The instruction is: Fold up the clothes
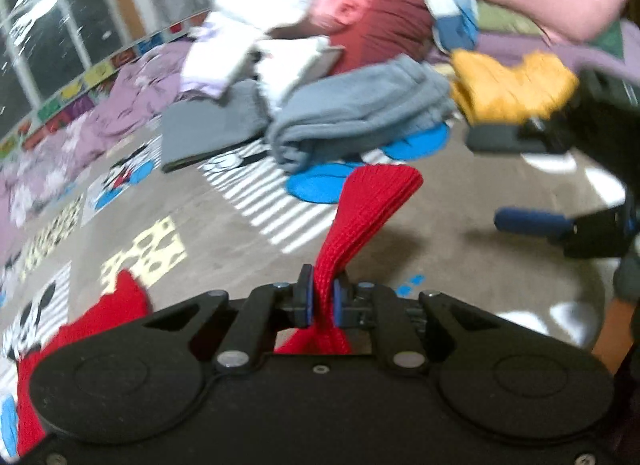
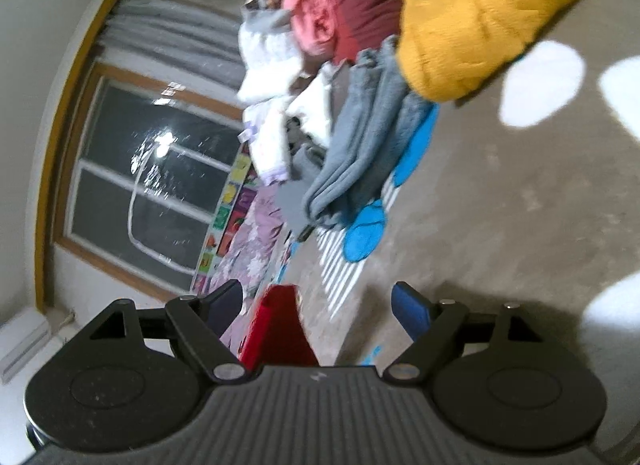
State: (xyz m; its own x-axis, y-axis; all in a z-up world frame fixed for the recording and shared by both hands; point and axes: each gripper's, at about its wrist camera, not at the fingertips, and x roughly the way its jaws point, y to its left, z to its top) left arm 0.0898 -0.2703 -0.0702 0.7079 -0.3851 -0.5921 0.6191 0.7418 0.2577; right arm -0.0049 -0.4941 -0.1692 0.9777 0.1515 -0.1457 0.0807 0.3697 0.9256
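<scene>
My left gripper [image 1: 322,299] is shut on a red knitted garment [image 1: 370,209]; a folded strip of it sticks up past the fingers and the rest hangs down at the lower left. My right gripper [image 2: 320,307] is open, and a piece of the red garment [image 2: 280,325] shows between its spread fingers, apart from both pads. The right gripper also shows in the left wrist view [image 1: 516,181], open, at the right. A pile of clothes [image 1: 344,33] lies beyond on the carpet.
A grey folded garment [image 1: 352,113] and a mustard knit [image 1: 512,85] lie at the front of the pile. A patterned carpet [image 1: 240,225] covers the floor. A purple floral cloth [image 1: 100,117] lies along the left. A window [image 2: 160,185] is in the wall.
</scene>
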